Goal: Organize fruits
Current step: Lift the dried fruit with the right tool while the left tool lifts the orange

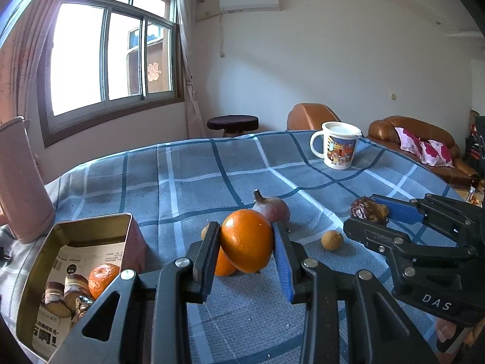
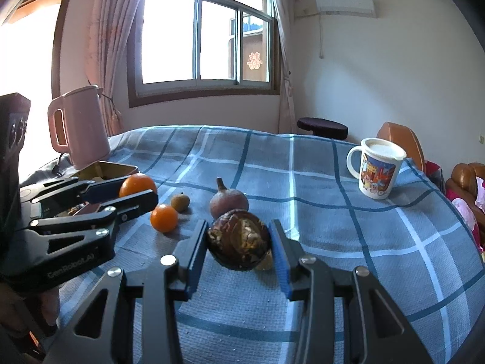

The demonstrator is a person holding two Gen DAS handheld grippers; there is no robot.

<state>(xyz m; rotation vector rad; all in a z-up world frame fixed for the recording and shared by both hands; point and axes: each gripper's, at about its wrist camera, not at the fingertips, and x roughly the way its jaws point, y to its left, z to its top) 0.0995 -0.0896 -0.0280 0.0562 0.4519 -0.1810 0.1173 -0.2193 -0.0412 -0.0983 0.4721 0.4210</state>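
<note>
Left wrist view. My left claw is clenched on a glossy round orange, lifted clear of the blue checked cloth of the worktop, presumably for carrying to the open gold metal tin at lower left. The tin already holds a wrinkled mandarin and brown cut pieces on printed paper. A second smaller orange sits just behind the held one.

Right wrist view. My right claw grasps a dark brown, wrinkled, mottled fruit, raised likewise. On the cloth remain a reddish stemmed pomegranate and a small tan longan.
</note>
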